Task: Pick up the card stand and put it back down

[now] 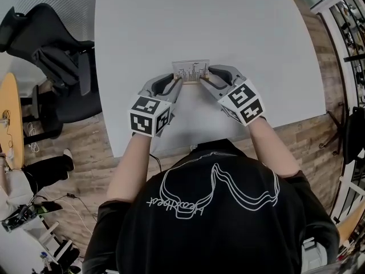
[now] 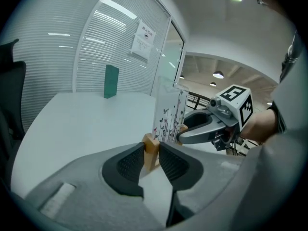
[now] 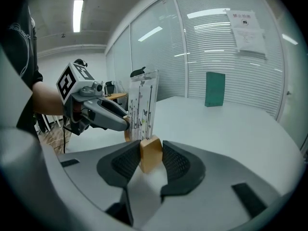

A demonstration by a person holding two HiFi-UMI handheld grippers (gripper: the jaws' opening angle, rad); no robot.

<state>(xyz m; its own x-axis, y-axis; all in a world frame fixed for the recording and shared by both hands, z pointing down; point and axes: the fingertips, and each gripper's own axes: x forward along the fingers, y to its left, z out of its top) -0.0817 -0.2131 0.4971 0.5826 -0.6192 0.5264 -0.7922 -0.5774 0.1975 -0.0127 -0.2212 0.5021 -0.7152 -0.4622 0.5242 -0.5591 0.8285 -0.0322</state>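
Well, the way around it is open: the broad white table (image 1: 188,21) carries only a slim dark-green block (image 2: 111,81), standing upright far off by the slatted blinds (image 3: 226,57), well apart from the work. A white paper notice (image 2: 143,40) hangs on the glass wall above it. Off the table's left side a black office chair (image 1: 57,61) stands on the plank floor (image 1: 85,147), and beyond it the edge of a round wooden table (image 1: 10,119) shows. None of these stands between the person and the piece.

The card stand (image 1: 191,71), a pale wooden bar with a clear upright panel slotted into it, sits at the near edge of the table, straight in front of the person. The panel stands upright and is printed with thin stems and small butterflies.

The left gripper (image 1: 175,79) has its ribbed black pads (image 2: 130,162) pressed on the left end of the wooden bar, jaws partly closed around it. The right gripper (image 1: 206,79) clamps the opposite end the same way. Whether the bar touches the tabletop I cannot tell.
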